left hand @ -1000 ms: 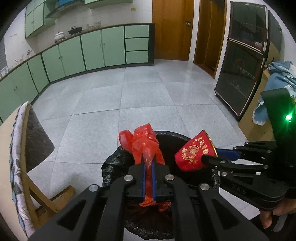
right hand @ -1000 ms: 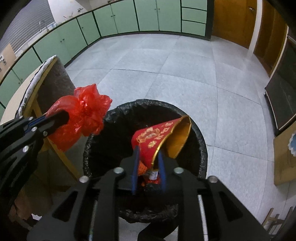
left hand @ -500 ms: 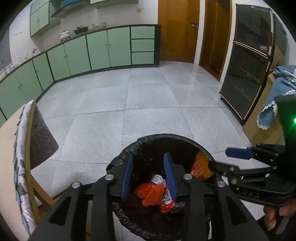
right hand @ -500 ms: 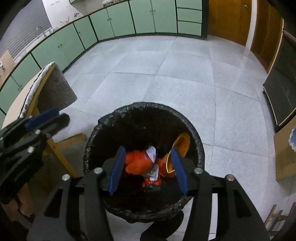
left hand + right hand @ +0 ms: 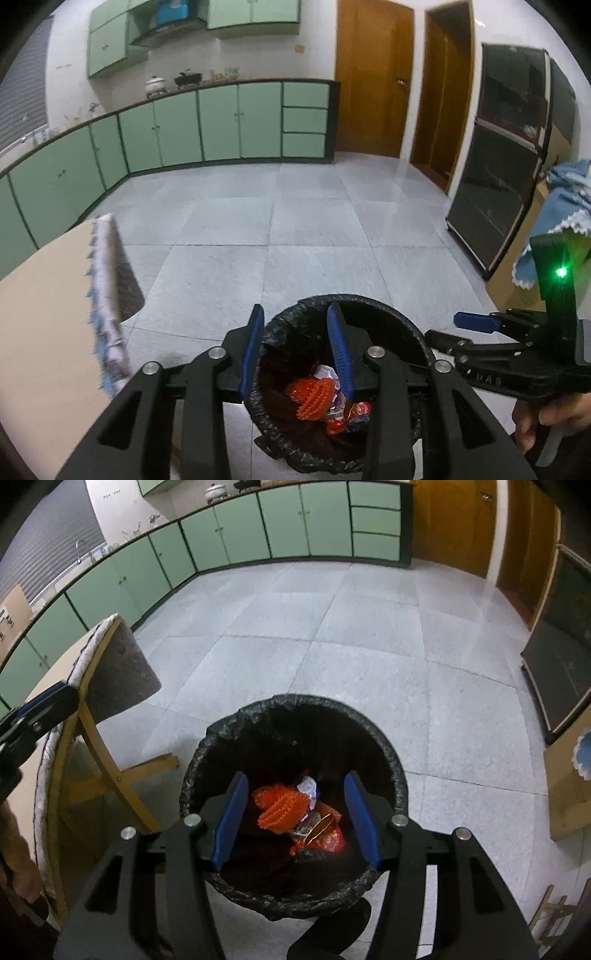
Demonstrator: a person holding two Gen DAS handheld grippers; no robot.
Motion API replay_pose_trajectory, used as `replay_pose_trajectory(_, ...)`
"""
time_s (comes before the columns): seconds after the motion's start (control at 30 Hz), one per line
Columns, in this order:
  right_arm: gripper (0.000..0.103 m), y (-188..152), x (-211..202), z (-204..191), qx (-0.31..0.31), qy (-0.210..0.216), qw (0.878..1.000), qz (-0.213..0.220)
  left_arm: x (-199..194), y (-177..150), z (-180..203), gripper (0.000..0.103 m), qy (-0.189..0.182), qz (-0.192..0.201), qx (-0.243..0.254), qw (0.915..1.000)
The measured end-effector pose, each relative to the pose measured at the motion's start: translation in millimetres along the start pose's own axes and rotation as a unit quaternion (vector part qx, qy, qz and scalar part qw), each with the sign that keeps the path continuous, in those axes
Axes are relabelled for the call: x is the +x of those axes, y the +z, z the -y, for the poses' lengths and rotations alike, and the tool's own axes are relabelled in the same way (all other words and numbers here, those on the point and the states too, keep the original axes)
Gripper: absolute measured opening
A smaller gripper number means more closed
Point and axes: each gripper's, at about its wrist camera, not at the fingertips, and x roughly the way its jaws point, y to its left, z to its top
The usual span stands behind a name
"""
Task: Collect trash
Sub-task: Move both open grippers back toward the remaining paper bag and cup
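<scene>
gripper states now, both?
Left gripper: jaws opening, nothing between them.
Right gripper: jaws opening, nothing held; trash lies in the bin below.

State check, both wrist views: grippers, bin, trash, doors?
Left gripper: jaws opening, nothing between them, above the bin.
Right gripper: jaws opening, empty, above the bin.
Bin: upright, black liner over the rim, uncovered.
Red cup: lying on its side in the bin.
Orange trash: in the bin.
Cabinets: doors shut.
Door: shut.
</scene>
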Motion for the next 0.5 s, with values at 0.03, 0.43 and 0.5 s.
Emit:
replay_pose_trajectory(0.03,0.059,1,-10,-2,0.005,0.003,1.000,0.013,-11,-1,-6,0.043,0.005,0.006,-0.008,0.9999)
replay_pose_trajectory(0.43,0.064,3,-92,-114,-0.070,0.076,0.991,0.087,-166,-56,-113,0.056,0.146,0.075,-0.074,0.9837)
replay_pose_trajectory(0.5,0.065,0,-97,-143,-0.092,0.090,0.987,0.093,-194,-70,-136,0.057,0.180,0.086,-0.085,0.9763)
